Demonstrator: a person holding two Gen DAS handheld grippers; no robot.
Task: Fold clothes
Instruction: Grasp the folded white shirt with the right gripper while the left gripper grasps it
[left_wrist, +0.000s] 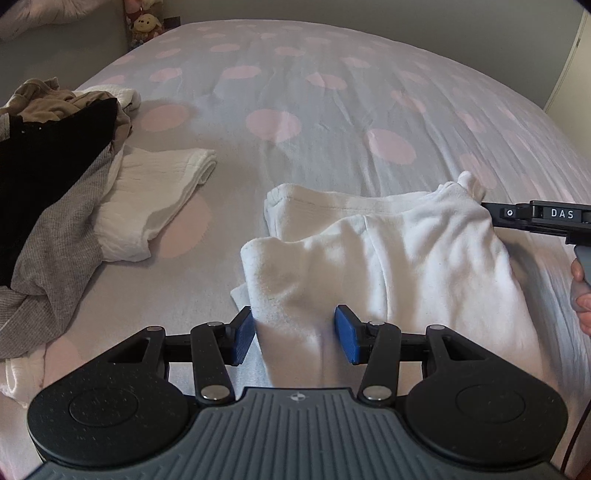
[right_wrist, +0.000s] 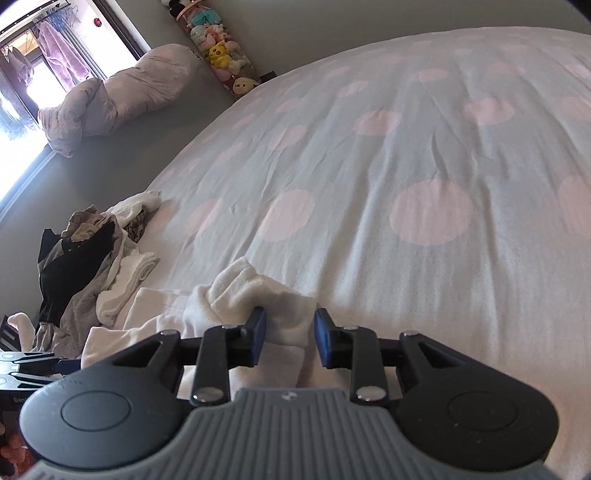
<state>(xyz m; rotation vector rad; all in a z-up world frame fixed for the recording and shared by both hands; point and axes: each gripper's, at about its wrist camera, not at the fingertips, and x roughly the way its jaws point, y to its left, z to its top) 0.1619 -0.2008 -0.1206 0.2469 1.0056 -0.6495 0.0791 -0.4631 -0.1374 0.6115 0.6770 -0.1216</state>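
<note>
Left gripper: I see my left gripper low over the near end of the white garment, its blue pads set moderately apart with a ridge of the cloth rising between them; I cannot tell whether the pads actually press on it.
Right gripper: my right gripper sits at the garment's far corner, jaws parted, a bunched fold of white cloth between them with a gap showing on the right pad's side, so nothing is clamped.
Right gripper from the left view: its black body comes in from the right edge, tip touching the garment's corner, and the fingers of the person's hand are wrapped on the grey handle.
Garment: white, fleecy, lying partly folded on the bed sheet, one layer doubled over another, a hemmed edge facing away from me.
Bed: pale sheet with big pink dots, lightly wrinkled.
Pile: to the left, a heap of clothes in black, grey and tan, close beside the garment but not touching it.
Folded piece: a white ribbed cloth lies flat, partly tucked under that heap.
Background: a rolled duvet by the window and a column of plush toys against the wall.
</note>
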